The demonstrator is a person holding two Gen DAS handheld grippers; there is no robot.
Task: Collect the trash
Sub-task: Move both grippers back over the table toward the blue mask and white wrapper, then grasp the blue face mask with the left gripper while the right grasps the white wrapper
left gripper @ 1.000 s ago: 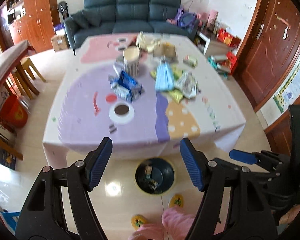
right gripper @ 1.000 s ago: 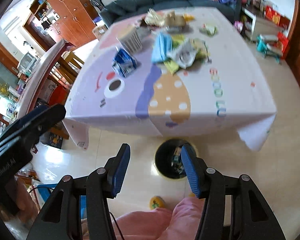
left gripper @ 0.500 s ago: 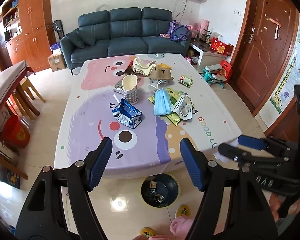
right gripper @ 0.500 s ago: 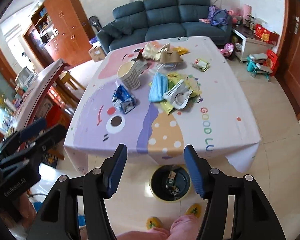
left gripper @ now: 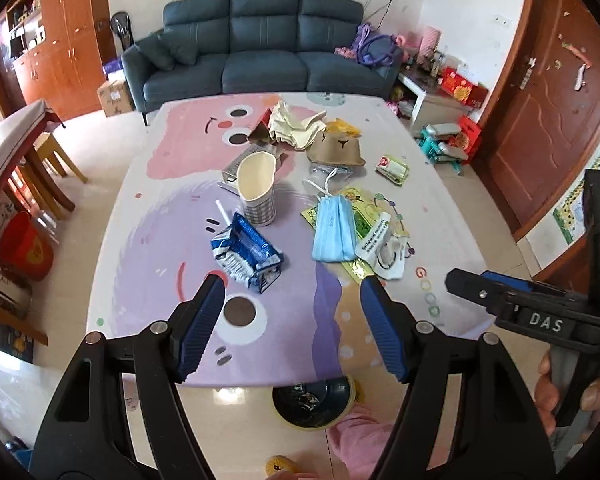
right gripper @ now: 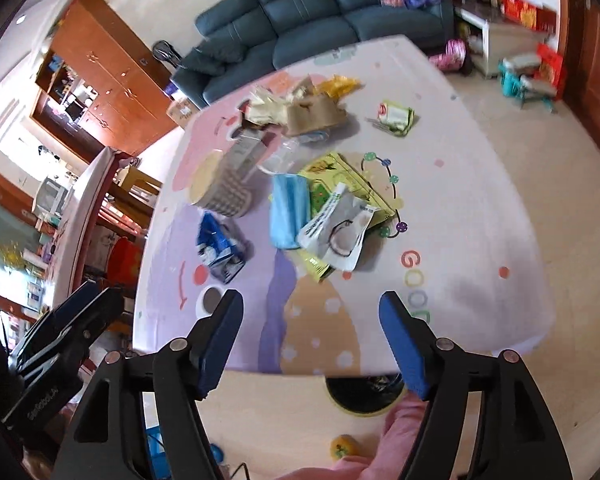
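The left gripper (left gripper: 292,320) and the right gripper (right gripper: 311,338) both hang over the near edge of the table (left gripper: 148,216), their fingers spread wide and holding nothing. The trash lies on the table: a blue carton (left gripper: 246,254), a face mask (left gripper: 334,228), a checked cup (left gripper: 257,190). The bin (left gripper: 314,404) stands on the floor below the table edge.

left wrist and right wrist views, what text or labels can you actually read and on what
"DAS": right gripper, on its body.
"GOOD LU", partly hidden: tablecloth, coloured letters by the near right edge.
Left gripper: white lettering on its body, blurred.
White wrapper, blue milk carton, green packet: print too small to read.
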